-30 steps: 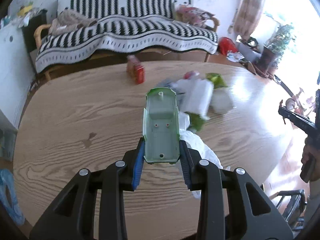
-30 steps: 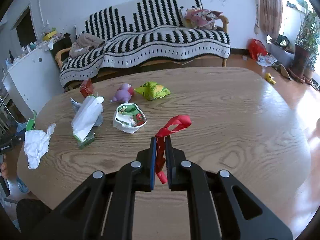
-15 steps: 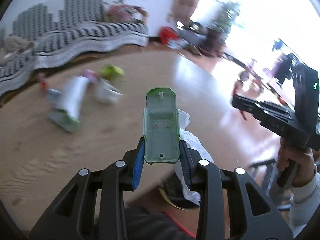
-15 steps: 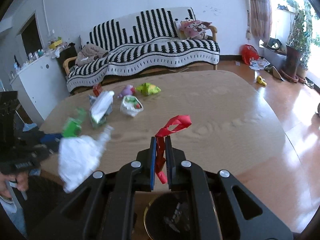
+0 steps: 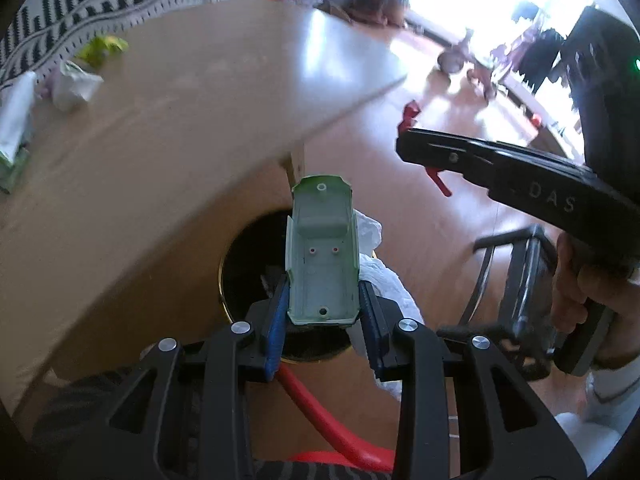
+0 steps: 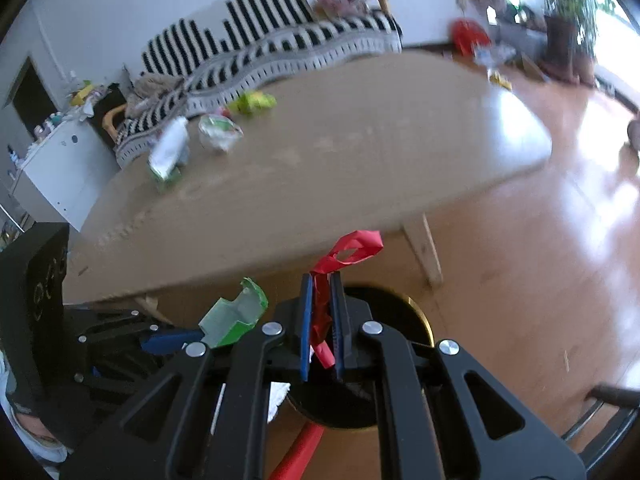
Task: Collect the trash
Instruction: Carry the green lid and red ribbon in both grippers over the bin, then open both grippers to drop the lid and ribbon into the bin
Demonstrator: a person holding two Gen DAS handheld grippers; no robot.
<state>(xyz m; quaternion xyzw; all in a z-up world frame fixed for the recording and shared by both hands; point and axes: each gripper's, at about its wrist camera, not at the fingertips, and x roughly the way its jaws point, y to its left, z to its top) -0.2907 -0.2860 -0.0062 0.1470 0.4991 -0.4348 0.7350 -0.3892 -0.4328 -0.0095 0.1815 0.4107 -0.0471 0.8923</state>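
Green shell (image 5: 322, 254) clamped in left gripper (image 5: 323, 312), seemingly above bin (image 5: 244, 268).

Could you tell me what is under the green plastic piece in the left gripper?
Under the green piece is the black bin, its dim inside hard to read; white paper sits behind the piece.

A wooden table (image 6: 360, 152) fills the middle of the room. Behind it stands a sofa (image 6: 280, 40) under a black and white striped blanket. A white cabinet (image 6: 52, 164) is at the left, and a potted plant (image 6: 568, 12) near the bright window.
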